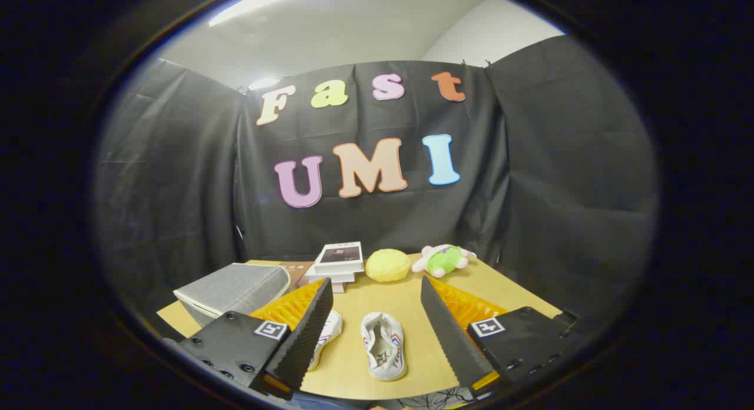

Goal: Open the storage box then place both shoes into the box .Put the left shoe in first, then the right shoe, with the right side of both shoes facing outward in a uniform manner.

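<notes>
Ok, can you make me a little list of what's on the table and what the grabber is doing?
table: wooden tabletop
storage box: grey fabric box, lid closed, beyond the left finger
shoes: two white sneakers; one lies between the fingers, the other is partly hidden by the left finger
far side: stack of books, yellow round plush, green and white plush toy
gripper: open, holding nothing, above the shoes
task so far: box not opened yet, no shoe inside

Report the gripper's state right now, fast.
Gripper: open, fingers spread wide, holding nothing; one white shoe lies on the table between them, the other shoe sits by the left finger.
</notes>
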The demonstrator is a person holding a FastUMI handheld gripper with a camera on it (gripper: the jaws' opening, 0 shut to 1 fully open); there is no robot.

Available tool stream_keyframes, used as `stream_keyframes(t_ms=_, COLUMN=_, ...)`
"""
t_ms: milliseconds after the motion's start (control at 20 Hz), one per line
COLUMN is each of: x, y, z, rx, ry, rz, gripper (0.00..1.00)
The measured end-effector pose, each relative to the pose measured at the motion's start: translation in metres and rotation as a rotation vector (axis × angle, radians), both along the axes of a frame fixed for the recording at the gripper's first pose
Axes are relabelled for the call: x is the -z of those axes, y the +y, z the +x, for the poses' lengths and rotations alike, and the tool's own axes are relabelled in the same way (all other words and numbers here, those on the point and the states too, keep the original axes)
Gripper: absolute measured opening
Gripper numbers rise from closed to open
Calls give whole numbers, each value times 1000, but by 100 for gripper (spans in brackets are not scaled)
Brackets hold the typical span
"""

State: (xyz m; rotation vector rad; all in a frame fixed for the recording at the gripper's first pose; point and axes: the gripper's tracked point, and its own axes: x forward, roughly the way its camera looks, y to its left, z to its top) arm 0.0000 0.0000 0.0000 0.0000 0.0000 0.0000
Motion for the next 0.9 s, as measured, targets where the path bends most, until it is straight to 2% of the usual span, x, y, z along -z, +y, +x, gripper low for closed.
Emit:
stream_keyframes(t_ms=300, x=-4, y=3, z=-5, rx=11, ry=-9, rz=-14, gripper=97)
stream_keyframes(t_ms=500, x=-1, y=14, z=-4, rx=-16, ry=11, rz=41, gripper=97)
stream_keyframes(t_ms=600, x=2, y=25, z=-1, rx=-43, ry=30, rz=100, gripper=97)
stream_keyframes(t_ms=900, x=16, y=85, z=15, rx=-201, ry=136, rz=367, gripper=98)
